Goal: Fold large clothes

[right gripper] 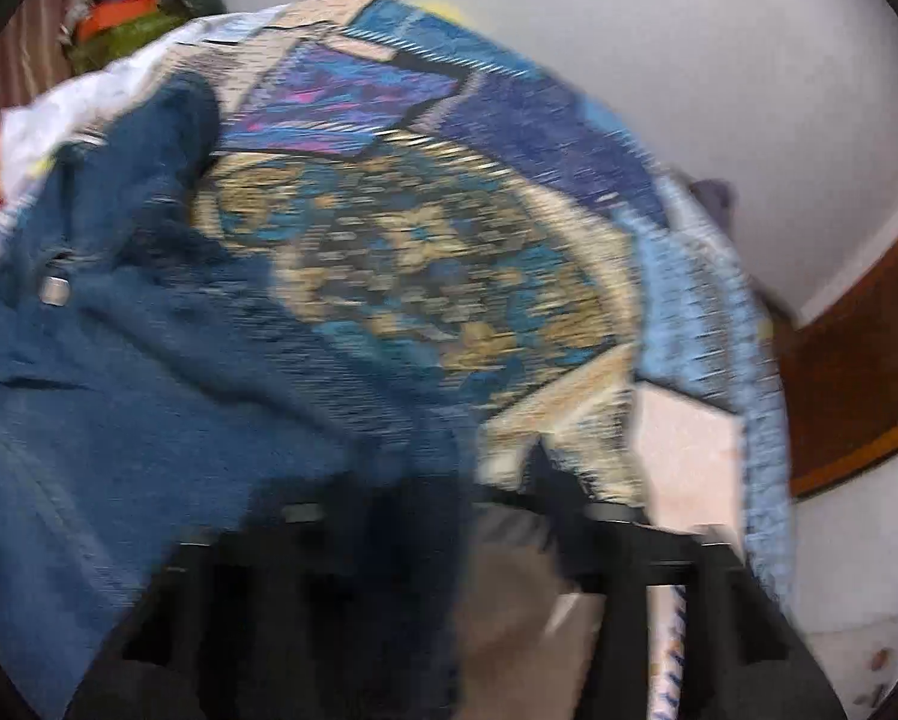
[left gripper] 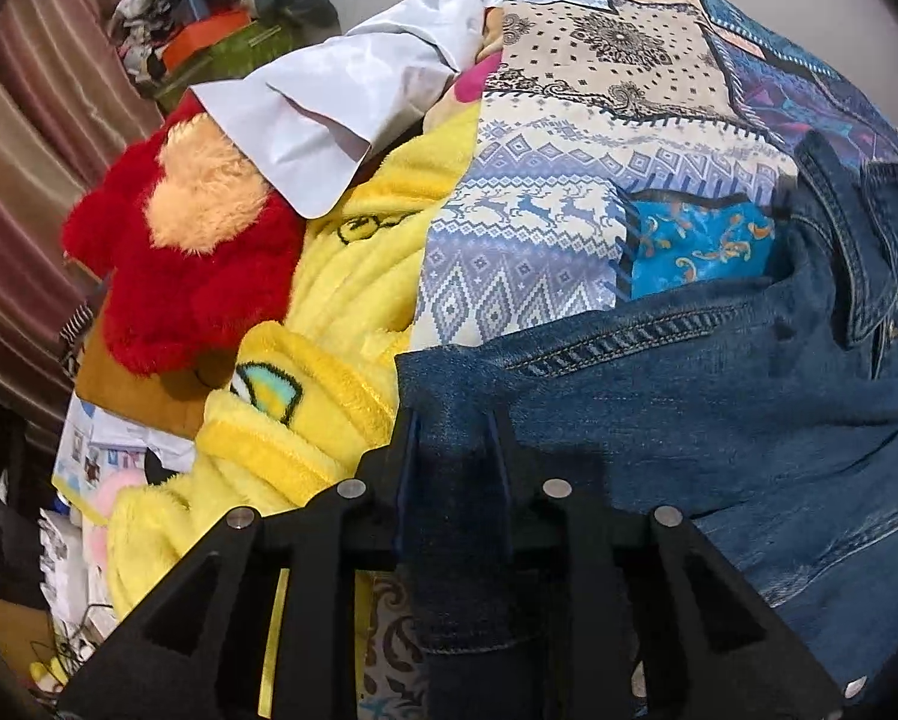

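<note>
The denim jacket (left gripper: 689, 396) lies on the patchwork bedspread (left gripper: 569, 192), right of the yellow plush (left gripper: 353, 276). Left gripper (left gripper: 452, 426) pinches its edge; right gripper (right gripper: 449, 480) looks spread, loose. Mid-fold, I'd say; next, regrip and carry that edge across.

Even indoor light; right view motion-blurred, fisheye-warped.

Left claw (left gripper: 452, 420) angled down, fingers narrow, pinching fabric; right claw (right gripper: 443, 480) angled down, fingers wide, blurred
</note>
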Tool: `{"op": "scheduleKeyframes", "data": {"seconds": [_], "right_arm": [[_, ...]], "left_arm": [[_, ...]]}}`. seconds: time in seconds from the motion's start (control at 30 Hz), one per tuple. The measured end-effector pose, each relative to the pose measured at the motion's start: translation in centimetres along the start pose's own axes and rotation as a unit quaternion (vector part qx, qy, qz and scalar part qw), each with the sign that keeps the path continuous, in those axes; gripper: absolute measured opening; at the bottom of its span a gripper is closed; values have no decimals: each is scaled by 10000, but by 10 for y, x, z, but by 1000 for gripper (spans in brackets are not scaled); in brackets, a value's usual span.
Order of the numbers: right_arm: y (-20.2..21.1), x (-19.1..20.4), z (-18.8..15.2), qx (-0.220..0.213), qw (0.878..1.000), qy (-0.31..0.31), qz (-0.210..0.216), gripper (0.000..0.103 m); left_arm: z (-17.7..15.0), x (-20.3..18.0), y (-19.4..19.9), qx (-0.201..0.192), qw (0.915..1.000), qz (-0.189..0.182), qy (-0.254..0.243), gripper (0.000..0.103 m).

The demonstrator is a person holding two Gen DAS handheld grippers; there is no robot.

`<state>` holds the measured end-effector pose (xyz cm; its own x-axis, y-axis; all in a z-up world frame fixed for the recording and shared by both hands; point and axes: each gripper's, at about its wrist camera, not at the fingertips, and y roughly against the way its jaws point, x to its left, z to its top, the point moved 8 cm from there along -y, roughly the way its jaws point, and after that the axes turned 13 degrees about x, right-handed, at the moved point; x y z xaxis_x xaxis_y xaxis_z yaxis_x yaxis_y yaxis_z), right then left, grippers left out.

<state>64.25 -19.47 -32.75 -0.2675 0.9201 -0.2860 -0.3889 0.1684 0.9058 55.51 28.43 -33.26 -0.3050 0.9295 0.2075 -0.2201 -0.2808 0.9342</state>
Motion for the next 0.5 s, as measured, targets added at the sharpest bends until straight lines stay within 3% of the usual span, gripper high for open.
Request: {"op": "scheduleKeyframes", "data": {"seconds": [0.17, 0.33, 0.43, 0.5], "right_arm": [[2, -21, -7, 266, 9942, -507, 909, 83], [42, -37, -16, 113, 9882, -818, 1293, 83], [78, -40, -24, -57, 9843, -800, 1570, 83], [107, -38, -33, -182, 9814, -747, 1761, 83]], "left_arm": [[-2, 2, 10, -29, 9999, 29, -125, 32], [-12, 2, 43, -117, 9997, -66, -205, 33], [-19, 1, 76, -323, 9989, -290, -178, 42], [-25, 1, 100, -487, 9978, -420, -170, 55]]}}
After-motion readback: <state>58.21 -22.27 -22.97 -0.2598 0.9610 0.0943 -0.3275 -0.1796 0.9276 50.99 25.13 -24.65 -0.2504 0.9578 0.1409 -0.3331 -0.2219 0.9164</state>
